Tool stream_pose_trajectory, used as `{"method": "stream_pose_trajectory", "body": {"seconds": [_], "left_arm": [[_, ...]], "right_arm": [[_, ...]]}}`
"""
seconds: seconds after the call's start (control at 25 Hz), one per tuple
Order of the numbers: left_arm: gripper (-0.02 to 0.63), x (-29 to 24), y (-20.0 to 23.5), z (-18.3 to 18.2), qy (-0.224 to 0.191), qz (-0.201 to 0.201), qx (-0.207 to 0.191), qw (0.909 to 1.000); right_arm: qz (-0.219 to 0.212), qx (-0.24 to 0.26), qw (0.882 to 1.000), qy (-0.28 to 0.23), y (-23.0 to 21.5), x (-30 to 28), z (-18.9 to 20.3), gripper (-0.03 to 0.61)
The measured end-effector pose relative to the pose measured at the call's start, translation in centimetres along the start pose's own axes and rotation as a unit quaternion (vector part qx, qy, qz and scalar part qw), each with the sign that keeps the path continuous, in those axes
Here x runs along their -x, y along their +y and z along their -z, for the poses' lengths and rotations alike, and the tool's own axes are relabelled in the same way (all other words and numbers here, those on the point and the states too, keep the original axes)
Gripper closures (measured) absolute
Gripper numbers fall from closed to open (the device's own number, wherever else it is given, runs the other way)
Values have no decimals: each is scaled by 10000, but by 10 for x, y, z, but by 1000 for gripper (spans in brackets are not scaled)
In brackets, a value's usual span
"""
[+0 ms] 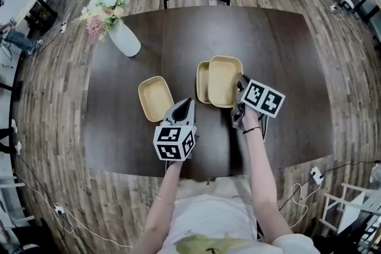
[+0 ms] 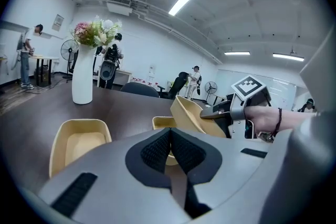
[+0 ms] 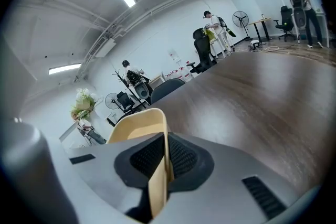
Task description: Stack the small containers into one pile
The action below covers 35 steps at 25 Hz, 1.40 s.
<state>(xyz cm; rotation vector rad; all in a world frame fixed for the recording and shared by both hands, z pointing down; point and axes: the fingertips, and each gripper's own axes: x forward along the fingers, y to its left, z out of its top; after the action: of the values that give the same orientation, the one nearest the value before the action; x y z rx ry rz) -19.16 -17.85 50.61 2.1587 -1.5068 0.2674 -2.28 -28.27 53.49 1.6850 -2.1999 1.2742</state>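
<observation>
Well, starting at the left, the vase (image 1: pixel 124 38) stands near the table's (image 1: pixel 286 50) far left corner, well apart from my work. Next comes the left tub (image 1: pixel 155 97), flat on the table with its mouth up. My left tongs (image 1: pixel 185 105) hover just beside it on its right, jaws pressed together with nothing between them. Past them lies the middle tub (image 1: pixel 203 81), also flat and mouth up. The held tub (image 1: pixel 224 80) hangs tilted over its right side, low edge toward the middle tub; I cannot tell whether the two touch. My right tongs (image 1: pixel 240 84) are clamped on that tub's right wall near the rim, one pad inside and one outside.

These tubs look thin-walled, light and stiff, probably plastic, and smooth enough to slide in a loose pinch. I judge the wall just under the rim, midway along a side, to be the best hold. Taken there a tub tips easily for nesting. The walls taper, so one should drop into the next without force.
</observation>
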Motion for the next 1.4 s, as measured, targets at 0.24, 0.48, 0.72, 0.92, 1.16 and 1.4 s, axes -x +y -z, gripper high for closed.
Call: {"method": "stream_pose_trajectory", "body": {"seconds": [0.24,0.48,0.72,0.92,1.16,1.4], "left_arm": [[589,7,10,4,23,-139,100,9999],[589,9,15,7,55,-342,204,9992],[589,12,21,9,73,-499,283,9983],[589,14,26,10,104,-613,335,9975],[589,14,28,12,117,-685,389,9968],[589,14,27,12,91,-748,398,9964]], "right_arm": [[-79,105,9998,119,14,-18,5,541],[-103,186,9992,326,15,-34,14,541],[-69,223,9989,400,13,-44,22,541],[13,339,9985,439,11,-50,26,541],[78,598,9969,514,12,-53,31,540],[-47,886,9949,478,20,-52,30,496]]}}
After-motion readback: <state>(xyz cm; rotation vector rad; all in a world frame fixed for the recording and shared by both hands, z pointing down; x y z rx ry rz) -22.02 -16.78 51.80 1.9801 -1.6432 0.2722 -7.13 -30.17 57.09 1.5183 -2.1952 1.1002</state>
